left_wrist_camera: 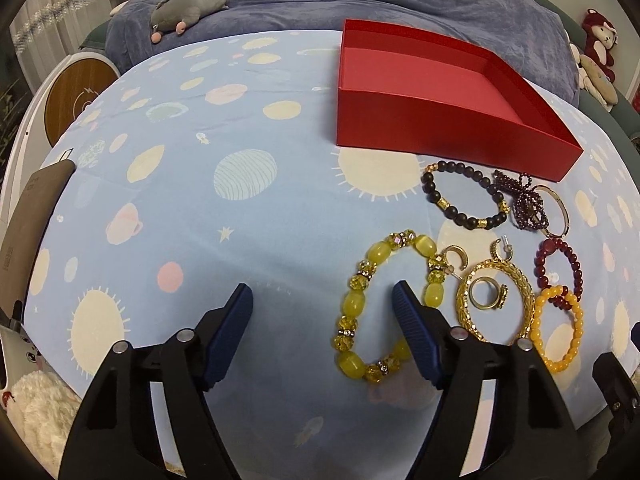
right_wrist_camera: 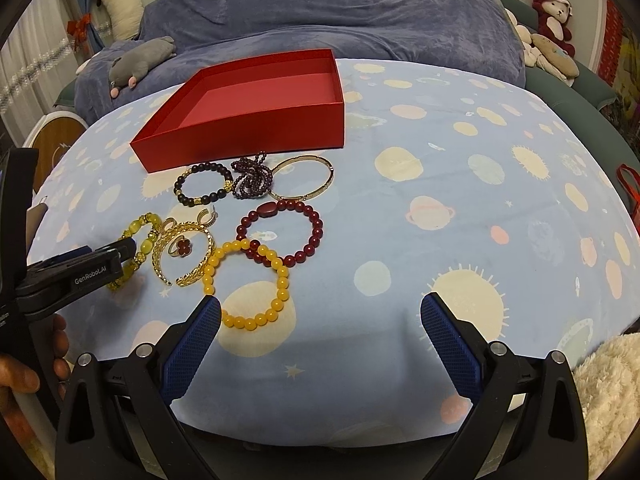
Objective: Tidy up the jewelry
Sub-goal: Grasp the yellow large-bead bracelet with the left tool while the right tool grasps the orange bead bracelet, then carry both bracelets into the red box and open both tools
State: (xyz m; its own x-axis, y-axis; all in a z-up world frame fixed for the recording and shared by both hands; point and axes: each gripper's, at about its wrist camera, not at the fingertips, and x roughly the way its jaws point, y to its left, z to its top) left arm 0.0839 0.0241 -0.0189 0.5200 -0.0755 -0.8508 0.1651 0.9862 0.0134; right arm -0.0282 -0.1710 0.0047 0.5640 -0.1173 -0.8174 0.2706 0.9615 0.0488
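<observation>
Left gripper (left_wrist_camera: 322, 300) is sitting with jaws apart, 1 finger inside the yellow bead bracelet (left_wrist_camera: 384, 308) lying on the tablecloth (left_wrist_camera: 200, 220), nothing clamped. Bracelet is looking light, floppy, slippery; pinch 1 large bead. Right gripper (right_wrist_camera: 320, 312) is hovering, jaws spread, holding nothing.

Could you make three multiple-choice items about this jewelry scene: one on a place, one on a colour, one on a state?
1. Where does the gold ring lie?
A. inside the gold filigree bangle
B. in the red box
C. on the black bead bracelet

2. What colour is the bead bracelet nearest the right gripper?
A. green
B. orange-yellow
C. white

3. How is the red box?
A. lidded
B. overturned
C. open and empty

Key: 1 A, the bangle encircles the ring. 2 B, its beads are amber-like by the left pad. 3 C, only the bare floor of the box shows.
</observation>
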